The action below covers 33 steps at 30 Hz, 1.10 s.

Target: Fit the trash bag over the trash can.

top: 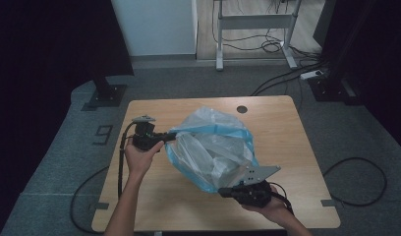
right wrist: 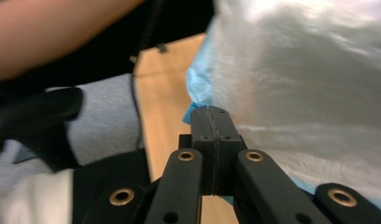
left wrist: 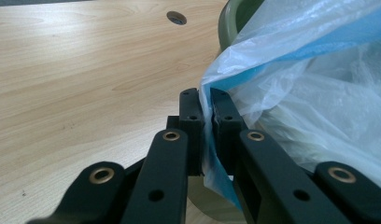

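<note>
Bag: clear plastic bag (top: 213,147) with a blue rim, sitting mid-table, slightly toward the far side, mouth stretched between the two grippers.

High view, left side: left gripper (top: 170,136) comes in from the left and has the blue rim at the bag's left edge. The person's left hand (top: 139,156) is wrapped around it.

High view, near side: right gripper (top: 224,191) is at the near-right of the bag, right at the low point of the rim, with the right hand (top: 270,204) behind it near the table's (top: 154,196) near edge.

Left gripper view: jaws clamped on a fold of the blue rim (left wrist: 212,140), film squeezed flat between the pads. Something olive-green (left wrist: 233,18) curves behind the bag; can't tell what it is. Cable hole (left wrist: 176,17) at the far end of the table.

Right gripper view: jaws pressed together, with the blue rim (right wrist: 195,88) poking out just past the tips. Looks pinched, though the film between the pads is hardly visible.

Step, my guess: both sides of the mouth are gripped, so it's the opening or spreading stage.

Next move, my guess: pull the two grips apart evenly and lift a bit, keeping them tight so the thin film doesn't slip or tear.
</note>
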### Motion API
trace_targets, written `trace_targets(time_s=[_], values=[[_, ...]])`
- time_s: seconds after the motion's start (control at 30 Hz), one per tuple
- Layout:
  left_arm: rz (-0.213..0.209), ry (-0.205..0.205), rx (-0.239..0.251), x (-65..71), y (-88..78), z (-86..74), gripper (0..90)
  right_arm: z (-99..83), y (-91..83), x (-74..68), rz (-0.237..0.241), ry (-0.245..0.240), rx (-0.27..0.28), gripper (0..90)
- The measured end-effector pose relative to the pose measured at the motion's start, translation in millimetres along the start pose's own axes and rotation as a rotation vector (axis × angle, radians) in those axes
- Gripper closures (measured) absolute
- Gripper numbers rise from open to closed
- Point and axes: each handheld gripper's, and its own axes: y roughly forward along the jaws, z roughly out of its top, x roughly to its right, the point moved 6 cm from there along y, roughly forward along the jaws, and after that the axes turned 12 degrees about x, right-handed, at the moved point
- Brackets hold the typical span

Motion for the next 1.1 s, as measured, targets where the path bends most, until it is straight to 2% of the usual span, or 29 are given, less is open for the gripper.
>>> trace_targets(time_s=[0.07, 0.1, 0.13, 0.2, 0.23, 0.27, 0.33, 0.43, 0.57, 0.63, 0.7, 0.83, 0.93, 1.0, 1.1], values=[[-0.007, -0.002, 0.006, 1.1, -0.6, 0.6, 84.6, -5.3, -2.7, 7.9, -0.024, 0.019, 0.009, 88.9], [-0.008, 0.002, 0.011, 1.7, -1.1, 1.0, 84.6, -6.1, -5.2, 9.6, -0.027, 0.029, 0.025, 85.9], [-0.011, 0.007, 0.011, 2.5, -1.9, 1.3, 84.5, -5.1, -8.4, 8.4, -0.022, 0.036, 0.038, 76.7], [-0.015, 0.016, 0.019, 3.8, -3.5, 2.2, 84.5, 3.1, -17.6, -0.8, -0.014, 0.008, 0.073, 57.8], [-0.015, 0.016, 0.019, 3.8, -3.5, 2.2, 84.5, 3.1, -17.6, -0.8, -0.014, 0.008, 0.073, 57.8], [-0.015, 0.021, 0.021, 4.0, -4.2, 2.5, 84.5, 17.6, -30.0, -10.9, 0.000, 0.001, 0.126, 50.4], [-0.015, 0.020, 0.023, 3.6, -4.2, 2.5, 84.5, 33.6, -42.4, -16.4, -0.003, -0.016, 0.166, 47.9], [-0.014, 0.020, 0.025, 3.0, -4.1, 2.2, 84.1, 58.1, -58.3, -12.2, -0.048, -0.044, 0.209, 45.9], [-0.014, 0.017, 0.028, 1.7, -4.2, 1.9, 83.9, 88.8, -72.7, 7.3, -0.094, -0.024, 0.259, 42.9], [-0.012, 0.016, 0.028, 1.5, -3.6, 1.5, 83.9, 101.0, -73.9, 19.6, -0.148, -0.023, 0.257, 41.7], [-0.012, 0.017, 0.030, 1.4, -3.6, 1.6, 83.9, 108.6, -71.5, 35.1, -0.218, -0.053, 0.232, 40.4], [-0.015, 0.020, 0.036, 1.6, -4.1, 2.1, 83.9, 114.9, -62.1, 75.0, -0.318, -0.027, 0.216, 41.6], [-0.019, 0.023, 0.039, 2.0, -3.9, 2.5, 83.6, 111.4, -52.2, 100.0, -0.337, 0.018, 0.196, 45.1], [-0.024, 0.028, 0.039, 2.1, -3.2, 2.6, 83.4, 107.3, -44.6, 111.0, -0.340, 0.032, 0.172, 49.7], [-0.025, 0.033, 0.039, 1.8, -2.2, 2.9, 83.1, 106.2, -36.6, 120.4, -0.321, 0.049, 0.173, 68.4]])
